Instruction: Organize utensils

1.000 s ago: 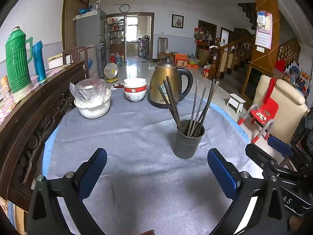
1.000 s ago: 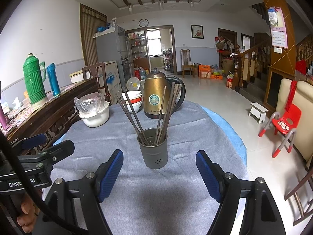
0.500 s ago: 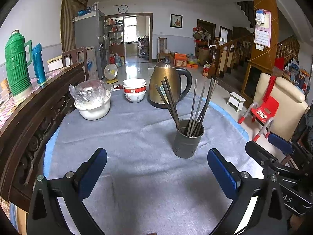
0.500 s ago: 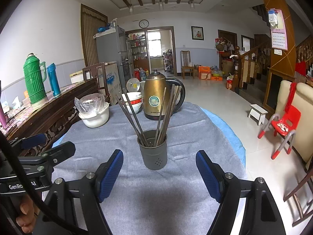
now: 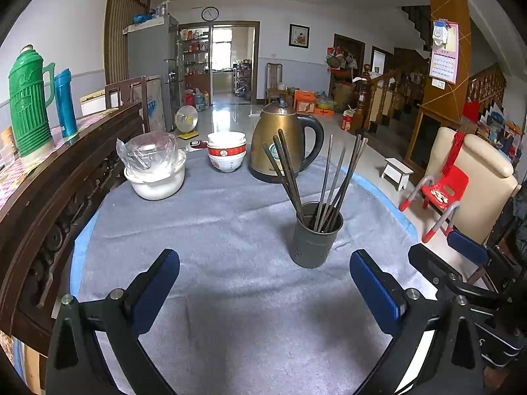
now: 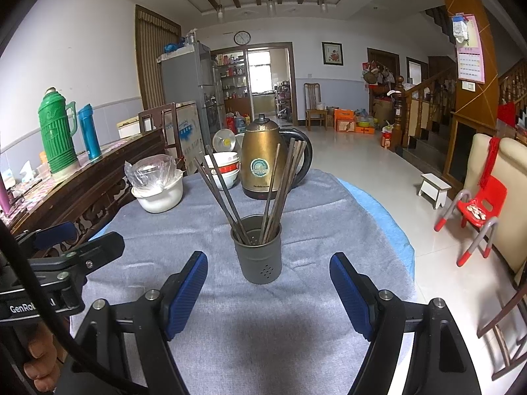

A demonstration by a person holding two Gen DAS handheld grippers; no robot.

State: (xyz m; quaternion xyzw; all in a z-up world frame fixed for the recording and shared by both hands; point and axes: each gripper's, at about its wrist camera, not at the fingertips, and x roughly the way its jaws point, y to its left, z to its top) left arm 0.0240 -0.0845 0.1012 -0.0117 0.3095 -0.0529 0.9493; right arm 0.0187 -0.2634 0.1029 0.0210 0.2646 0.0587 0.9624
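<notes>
Holder: your grey utensil holder point(image 6: 261, 253) stands upright on the grey cloth point(image 6: 230, 329), towards the table's right edge, well in front of the kettle point(image 6: 266, 161).
Chopsticks: the dark chopsticks point(image 6: 273, 184) fan out of it in two leaning bunches.
Right gripper point(image 6: 268, 291): your jaws gape wide and empty; the holder sits just beyond them, centred in the gap.
Left gripper point(image 5: 263, 291): also spread wide, gripping nothing; the holder lies ahead, nearer your right finger.
Left view only: the right gripper's fingers show at its right edge.
Right view only: your hand point(image 6: 39, 362) on the left gripper's handle.
</notes>
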